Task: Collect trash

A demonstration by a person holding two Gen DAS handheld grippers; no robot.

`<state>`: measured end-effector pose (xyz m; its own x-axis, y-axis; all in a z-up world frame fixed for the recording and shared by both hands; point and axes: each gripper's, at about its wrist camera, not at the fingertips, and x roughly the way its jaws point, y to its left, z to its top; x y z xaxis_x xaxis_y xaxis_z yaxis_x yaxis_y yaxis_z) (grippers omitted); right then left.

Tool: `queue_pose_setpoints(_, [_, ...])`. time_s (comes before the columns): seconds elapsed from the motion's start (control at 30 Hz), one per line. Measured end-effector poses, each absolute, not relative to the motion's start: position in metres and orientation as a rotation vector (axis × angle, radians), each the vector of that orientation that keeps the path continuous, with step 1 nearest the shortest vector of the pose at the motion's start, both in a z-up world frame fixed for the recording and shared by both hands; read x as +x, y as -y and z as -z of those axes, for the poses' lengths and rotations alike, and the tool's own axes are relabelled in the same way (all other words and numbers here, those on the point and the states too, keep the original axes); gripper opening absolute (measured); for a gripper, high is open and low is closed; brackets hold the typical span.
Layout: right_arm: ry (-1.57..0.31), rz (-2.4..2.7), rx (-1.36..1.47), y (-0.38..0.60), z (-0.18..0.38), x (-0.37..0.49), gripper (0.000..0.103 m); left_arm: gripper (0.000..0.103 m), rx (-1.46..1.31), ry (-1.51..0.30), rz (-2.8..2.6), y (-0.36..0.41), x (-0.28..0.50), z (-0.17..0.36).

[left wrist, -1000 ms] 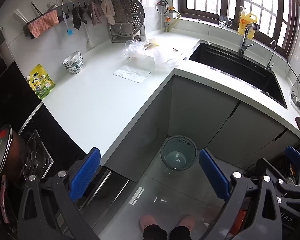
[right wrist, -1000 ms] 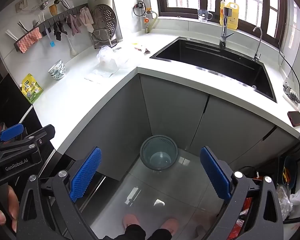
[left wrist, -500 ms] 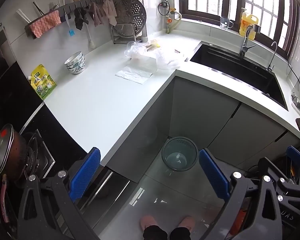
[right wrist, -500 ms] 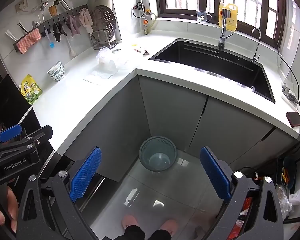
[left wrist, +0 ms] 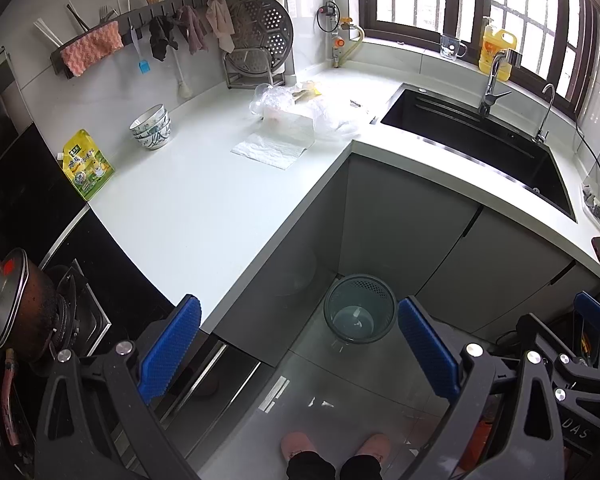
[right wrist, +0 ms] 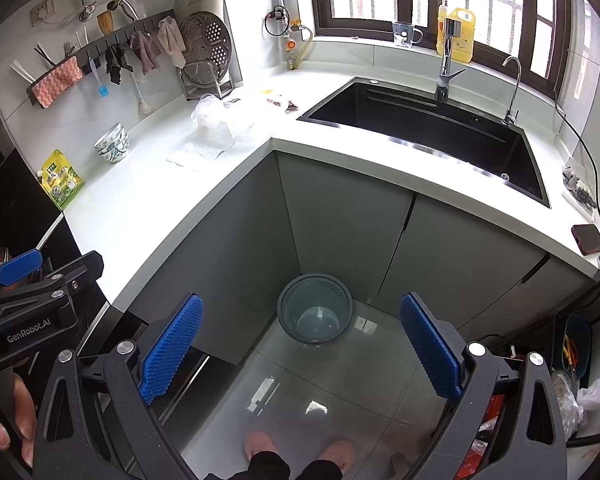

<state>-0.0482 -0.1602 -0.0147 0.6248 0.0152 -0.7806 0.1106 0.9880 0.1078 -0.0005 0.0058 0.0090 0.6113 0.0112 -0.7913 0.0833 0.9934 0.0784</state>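
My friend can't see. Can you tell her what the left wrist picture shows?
The open left gripper hangs empty above a kitchen floor, with a round bin below in the counter's corner. Crumpled plastic and paper trash lies on the white counter beside a black sink. Bowls and a yellow pouch sit further left.

Home kitchen: sink, stove, counter.

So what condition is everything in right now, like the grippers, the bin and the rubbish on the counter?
Left gripper: open, empty.
Right gripper: open, empty.
Trash bin: upright on the floor, looks empty.
Plastic wrappers: crumpled, on the counter corner.
Paper towel: lying flat.
Bowls: stacked, upright.
Sink: empty, tap off.
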Motion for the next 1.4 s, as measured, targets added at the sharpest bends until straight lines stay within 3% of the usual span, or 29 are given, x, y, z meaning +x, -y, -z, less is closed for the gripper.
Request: queue_pose_setpoints(1.4, [-0.891,0.054,0.149,0.1579,0.0149,-0.0526,0.095,0.097,0.121,-0.906,0.046,0.0008,-0.0056,-0.0104])
